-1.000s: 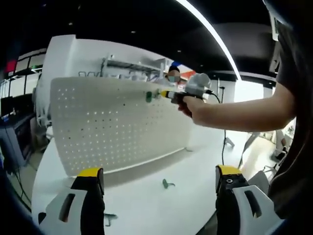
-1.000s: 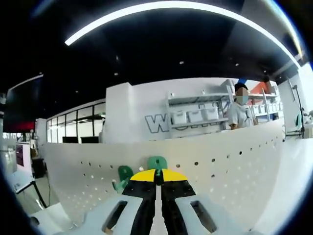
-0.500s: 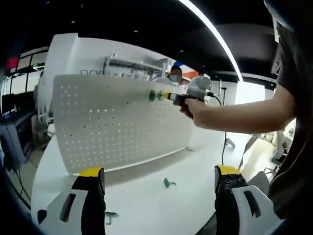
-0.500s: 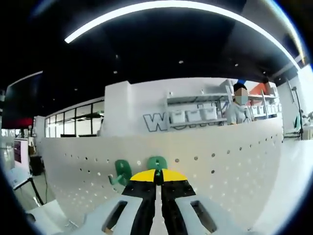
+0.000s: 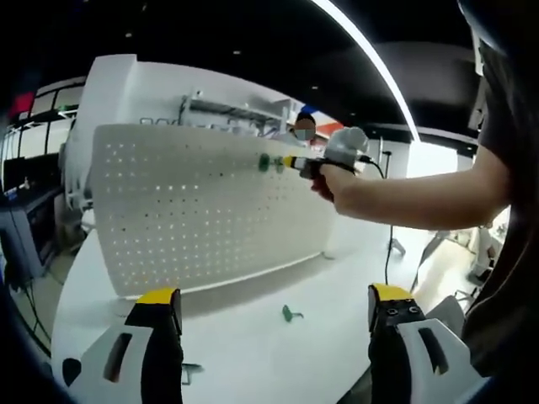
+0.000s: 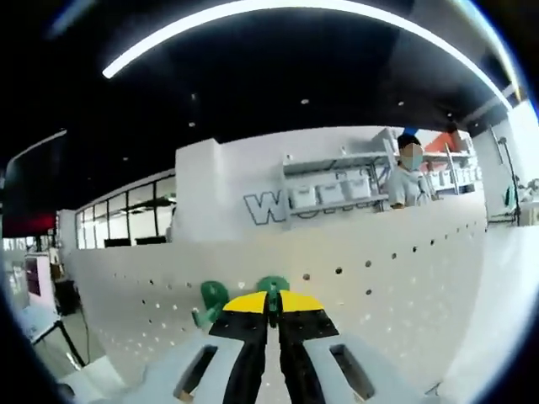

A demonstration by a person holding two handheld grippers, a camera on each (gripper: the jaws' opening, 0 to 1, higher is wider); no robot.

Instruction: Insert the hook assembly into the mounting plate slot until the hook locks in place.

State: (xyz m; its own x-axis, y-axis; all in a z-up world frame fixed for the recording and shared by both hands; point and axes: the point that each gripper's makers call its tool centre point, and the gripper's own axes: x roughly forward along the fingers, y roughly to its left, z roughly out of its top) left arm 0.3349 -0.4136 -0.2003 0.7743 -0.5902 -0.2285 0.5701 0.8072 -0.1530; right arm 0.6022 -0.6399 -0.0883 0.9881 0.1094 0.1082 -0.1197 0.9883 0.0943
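Note:
A white pegboard mounting plate (image 5: 202, 210) stands upright on the white table (image 5: 253, 345). In the left gripper view my right gripper (image 5: 290, 162) is held by a hand at the plate's top edge, shut on a green hook (image 5: 277, 162). Another green hook (image 5: 264, 162) hangs on the plate just left of it. In the right gripper view my right gripper (image 6: 271, 299) is shut on the green hook (image 6: 271, 285) against the plate (image 6: 379, 286), with the hung hook (image 6: 210, 300) to its left. My left gripper (image 5: 274, 307) is open above the table.
A loose green hook (image 5: 290, 315) lies on the table in front of the plate. A darker small part (image 5: 189, 371) lies near my left jaw. A person (image 6: 409, 177) stands behind the plate near white shelving (image 6: 337, 189).
The right gripper with its hook has stayed at the plate's top edge, shifting only slightly. The left gripper has not moved.

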